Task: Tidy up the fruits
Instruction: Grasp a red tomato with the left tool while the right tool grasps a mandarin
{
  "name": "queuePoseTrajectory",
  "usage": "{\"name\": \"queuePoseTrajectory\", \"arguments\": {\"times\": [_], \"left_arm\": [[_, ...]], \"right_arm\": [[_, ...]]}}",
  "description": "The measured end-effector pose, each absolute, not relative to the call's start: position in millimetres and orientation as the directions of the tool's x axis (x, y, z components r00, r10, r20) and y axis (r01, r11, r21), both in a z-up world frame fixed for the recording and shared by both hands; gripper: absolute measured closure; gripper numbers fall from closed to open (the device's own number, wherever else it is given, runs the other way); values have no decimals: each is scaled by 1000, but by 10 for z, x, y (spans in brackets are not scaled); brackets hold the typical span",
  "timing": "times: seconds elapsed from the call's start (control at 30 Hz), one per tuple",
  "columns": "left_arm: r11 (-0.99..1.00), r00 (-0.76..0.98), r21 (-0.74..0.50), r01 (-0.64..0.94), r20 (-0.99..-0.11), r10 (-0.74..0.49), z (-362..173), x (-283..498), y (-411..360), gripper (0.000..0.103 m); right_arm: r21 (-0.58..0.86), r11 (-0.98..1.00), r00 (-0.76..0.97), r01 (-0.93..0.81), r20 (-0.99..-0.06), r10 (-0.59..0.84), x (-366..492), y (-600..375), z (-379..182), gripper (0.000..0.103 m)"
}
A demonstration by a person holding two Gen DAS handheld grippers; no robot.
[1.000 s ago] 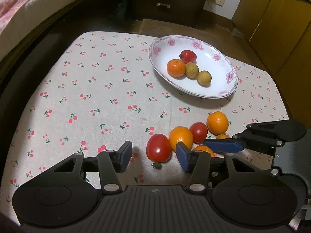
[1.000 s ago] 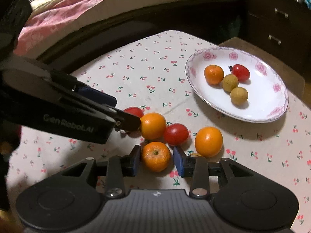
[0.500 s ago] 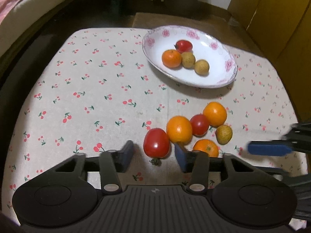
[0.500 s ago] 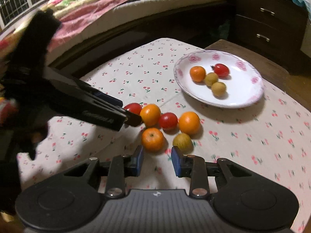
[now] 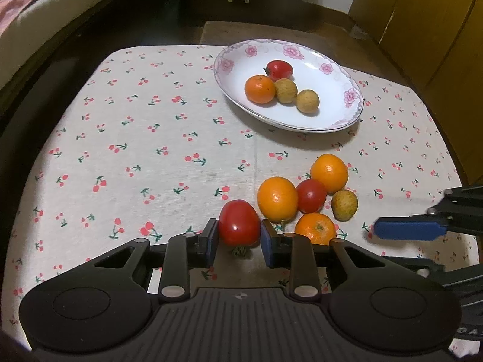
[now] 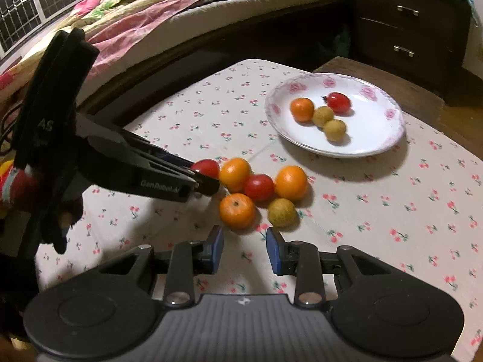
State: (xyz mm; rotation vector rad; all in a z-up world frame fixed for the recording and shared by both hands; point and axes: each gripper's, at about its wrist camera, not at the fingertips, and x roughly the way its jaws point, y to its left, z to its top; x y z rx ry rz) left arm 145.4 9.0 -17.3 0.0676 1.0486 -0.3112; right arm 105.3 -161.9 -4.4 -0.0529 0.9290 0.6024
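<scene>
My left gripper point(image 5: 238, 241) is shut on a large red tomato point(image 5: 239, 222) that rests on the cherry-print cloth. Beside it lie three oranges point(image 5: 277, 199), a smaller tomato point(image 5: 311, 196) and a yellow-brown longan point(image 5: 344, 205). The flowered white plate point(image 5: 332, 69) at the back holds an orange, a tomato and two longans. My right gripper point(image 6: 244, 249) is open and empty, just short of an orange point(image 6: 237, 211) and the longan point(image 6: 282, 212). The left gripper point(image 6: 208, 181) shows in the right wrist view, at the big tomato point(image 6: 205, 167).
A bed with pink bedding point(image 6: 151, 9) runs along the far left. A dark drawer unit point(image 6: 407, 24) stands behind the table. Wooden cabinet doors point(image 5: 422, 15) are at the right. The table's edges fall off close around the cloth point(image 5: 135, 135).
My left gripper has closed its pads onto the large tomato. My right gripper has drawn back from the fruit cluster, empty, away from the orange it was around.
</scene>
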Motion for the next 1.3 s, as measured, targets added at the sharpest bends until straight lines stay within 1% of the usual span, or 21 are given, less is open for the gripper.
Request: {"name": "queuePoseTrajectory", "arguments": {"times": [0.23,0.3,0.37,0.5,0.6,0.67,0.7,0.83,0.9,0.97,1.07,1.17,1.3], "left_arm": [[950,458,-105,294,-857,-236,-146,1402,167,66],[950,451,-109,294,-860,-238,-161,1403,178,66],[949,445,-114,293,-863,-240,-176,1410,182,66],[948,439,-121,293,-864,-246,-193,1412,174,65],[947,442,-113,300,-863,-243,-203,1411,152,63],[947,444,-110,303,-863,-242,-207,1413,138,58],[947,442,-115,301,-863,-246,-208,1420,136,58],[948,448,-124,293,-858,-251,-216,1452,151,54],[948,454,-119,294,-856,-248,-219,1464,144,54],[948,454,-109,300,-857,-243,-220,1459,135,57],[946,465,-69,317,-858,-218,-227,1425,99,60],[946,465,-70,317,-858,-220,-228,1420,95,65],[946,464,-71,316,-858,-219,-229,1422,95,65]], "right_arm": [[192,829,445,-525,-769,459,1179,-1385,-146,64],[177,835,455,-521,-770,447,1203,-1347,-180,59],[175,839,461,-515,-768,444,1228,-1338,-191,58],[169,847,467,-504,-772,431,1278,-1343,-214,58],[165,842,459,-514,-777,432,1290,-1324,-246,58],[150,838,466,-524,-774,429,1280,-1302,-256,57],[146,839,470,-523,-772,428,1279,-1295,-258,57],[130,843,470,-522,-781,412,1300,-1284,-275,58],[131,840,464,-527,-784,413,1303,-1283,-275,58],[127,839,463,-529,-786,411,1291,-1295,-262,59],[130,838,467,-530,-780,416,1264,-1325,-229,63],[125,839,476,-530,-775,416,1250,-1324,-204,64],[126,835,488,-535,-761,427,1230,-1334,-134,65]]}}
